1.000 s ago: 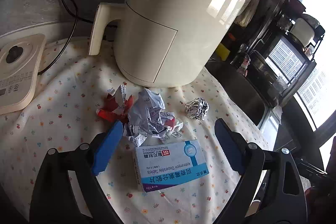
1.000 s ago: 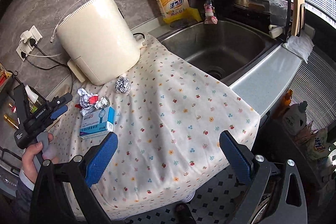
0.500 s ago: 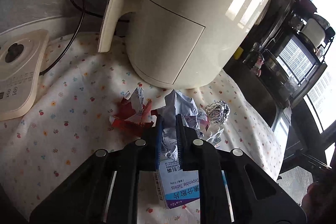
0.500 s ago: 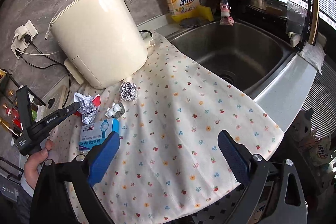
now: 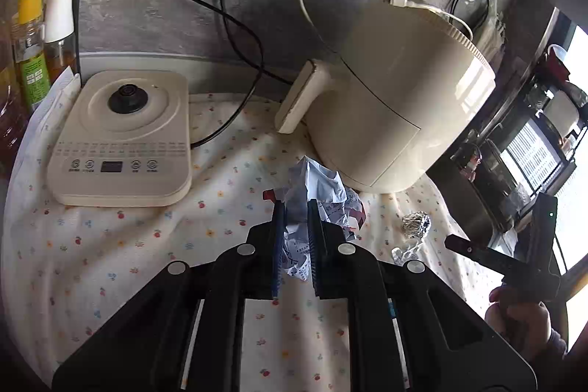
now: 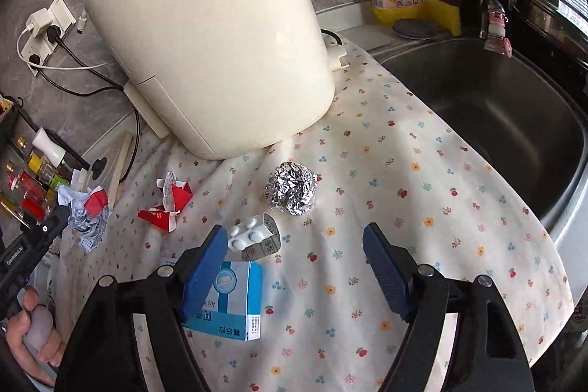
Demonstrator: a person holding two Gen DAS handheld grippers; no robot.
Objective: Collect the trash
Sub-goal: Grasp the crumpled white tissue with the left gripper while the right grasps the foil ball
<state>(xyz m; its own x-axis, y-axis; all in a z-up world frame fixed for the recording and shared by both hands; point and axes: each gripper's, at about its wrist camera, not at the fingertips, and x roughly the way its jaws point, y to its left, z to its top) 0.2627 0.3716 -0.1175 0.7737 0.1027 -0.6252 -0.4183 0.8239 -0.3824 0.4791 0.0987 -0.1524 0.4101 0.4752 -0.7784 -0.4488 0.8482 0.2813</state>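
Progress looks early: only one piece of trash is in hand, and no bin or bag shows in either view, so nothing can be judged as collected yet. At lower centre of the left wrist view, the left gripper (image 5: 294,237) has its jaws clenched on the crumpled paper (image 5: 316,186), which looks lifted off the flowered cloth (image 5: 110,245) on the worktop. The right wrist view shows the same wad at far left, carried at the tip of that tool.

Four pieces lie loose on the cloth in the right wrist view: the torn red wrapper (image 6: 167,204) left of centre, the foil ball (image 6: 292,188) at centre just below the cream appliance (image 6: 213,35), the pill blister (image 6: 253,236) below it, and the blue medicine box (image 6: 228,304) at lower centre. The right gripper (image 6: 294,267) hangs over the blister and box, its jaws closing with nothing pressed between them; its left pad hides part of the box. The foil ball seems its likeliest next pick, though that is a guess
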